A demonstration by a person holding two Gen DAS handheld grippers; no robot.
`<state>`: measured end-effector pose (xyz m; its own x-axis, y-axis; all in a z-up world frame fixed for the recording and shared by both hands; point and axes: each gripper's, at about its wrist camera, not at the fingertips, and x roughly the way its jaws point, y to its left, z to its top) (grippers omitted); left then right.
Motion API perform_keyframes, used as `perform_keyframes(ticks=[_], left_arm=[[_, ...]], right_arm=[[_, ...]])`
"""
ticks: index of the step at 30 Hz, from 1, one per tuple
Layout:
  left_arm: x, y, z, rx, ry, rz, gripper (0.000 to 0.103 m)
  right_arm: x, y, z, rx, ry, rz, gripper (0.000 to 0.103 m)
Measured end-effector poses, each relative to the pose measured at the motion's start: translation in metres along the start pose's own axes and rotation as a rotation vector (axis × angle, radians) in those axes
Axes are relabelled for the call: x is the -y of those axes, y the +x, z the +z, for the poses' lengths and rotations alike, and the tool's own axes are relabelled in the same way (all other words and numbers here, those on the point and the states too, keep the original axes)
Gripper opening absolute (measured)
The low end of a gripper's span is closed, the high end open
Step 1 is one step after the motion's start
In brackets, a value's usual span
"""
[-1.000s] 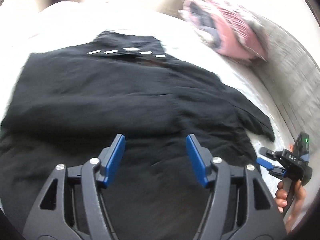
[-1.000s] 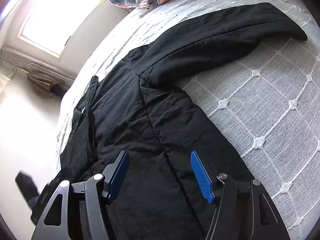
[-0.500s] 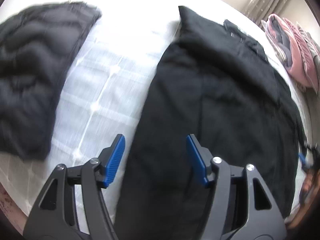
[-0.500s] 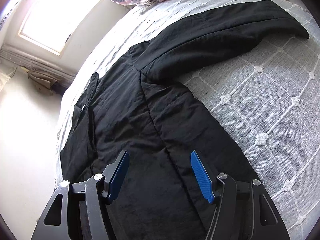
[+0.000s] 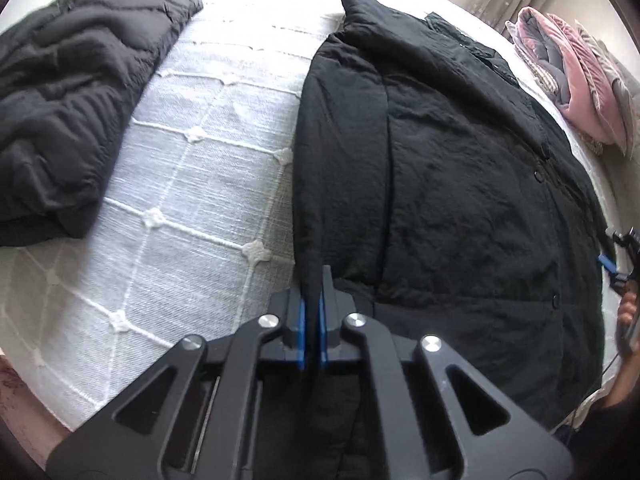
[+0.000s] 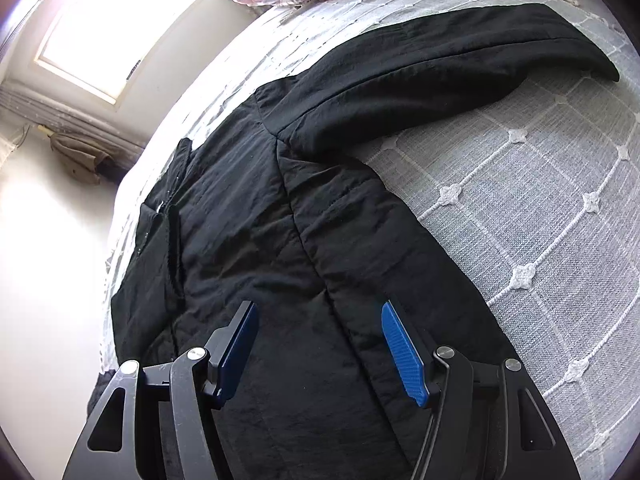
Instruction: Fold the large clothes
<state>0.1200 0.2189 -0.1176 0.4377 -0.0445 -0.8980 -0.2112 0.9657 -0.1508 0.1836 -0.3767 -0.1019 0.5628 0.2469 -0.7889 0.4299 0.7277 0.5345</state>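
Black jacket (image 5: 460,184), matte crinkled padded fabric, lies flat on white grid-stitched bedspread (image 5: 192,184); one sleeve (image 6: 440,60) splayed outward. Left gripper (image 5: 312,320) has just clamped its blue pads on the jacket's folded side edge. Right gripper (image 6: 318,344) hangs spread over the jacket, gripping nothing. Dark quilted garment (image 5: 72,100) lies apart; pink bedding (image 5: 580,80) at the far edge.

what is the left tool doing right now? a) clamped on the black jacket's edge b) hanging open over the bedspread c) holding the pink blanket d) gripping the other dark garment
a: the left tool has just closed, its blue pads pinching the side edge of the black jacket.
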Motion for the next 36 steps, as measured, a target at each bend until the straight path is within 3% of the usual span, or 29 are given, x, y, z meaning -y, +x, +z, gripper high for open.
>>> perform_keyframes(ticks=[10, 13, 17, 19, 23, 29, 31, 34, 36], left_arm=[[0.006, 0.001, 0.002, -0.018, 0.029, 0.035, 0.008], [0.000, -0.009, 0.013, -0.016, -0.030, 0.048, 0.015], [0.008, -0.031, 0.027, 0.069, -0.069, 0.051, 0.040], [0.030, -0.034, 0.035, 0.086, -0.055, 0.030, 0.048], [0.094, -0.023, 0.052, 0.062, 0.010, -0.041, 0.049], [0.205, 0.010, 0.063, 0.018, 0.154, -0.185, 0.050], [0.227, 0.025, 0.059, 0.019, 0.197, -0.182, 0.050], [0.230, 0.045, 0.044, 0.006, 0.216, -0.206, 0.050], [0.228, 0.055, 0.035, -0.032, 0.236, -0.220, 0.050]], right_arm=[[0.000, -0.001, 0.000, 0.000, 0.004, 0.005, 0.065], [0.001, -0.001, 0.000, 0.001, 0.007, 0.008, 0.065], [0.006, -0.008, 0.003, 0.013, 0.019, 0.021, 0.065], [0.011, -0.017, 0.006, 0.036, 0.024, 0.018, 0.065], [0.022, -0.037, 0.013, 0.073, 0.006, -0.002, 0.072], [0.049, -0.051, 0.019, 0.084, 0.008, -0.073, 0.074], [0.062, -0.047, 0.018, 0.050, 0.038, -0.052, 0.074], [0.080, -0.054, 0.004, 0.006, 0.063, 0.038, 0.074], [0.093, -0.073, -0.020, 0.024, 0.038, 0.031, 0.074]])
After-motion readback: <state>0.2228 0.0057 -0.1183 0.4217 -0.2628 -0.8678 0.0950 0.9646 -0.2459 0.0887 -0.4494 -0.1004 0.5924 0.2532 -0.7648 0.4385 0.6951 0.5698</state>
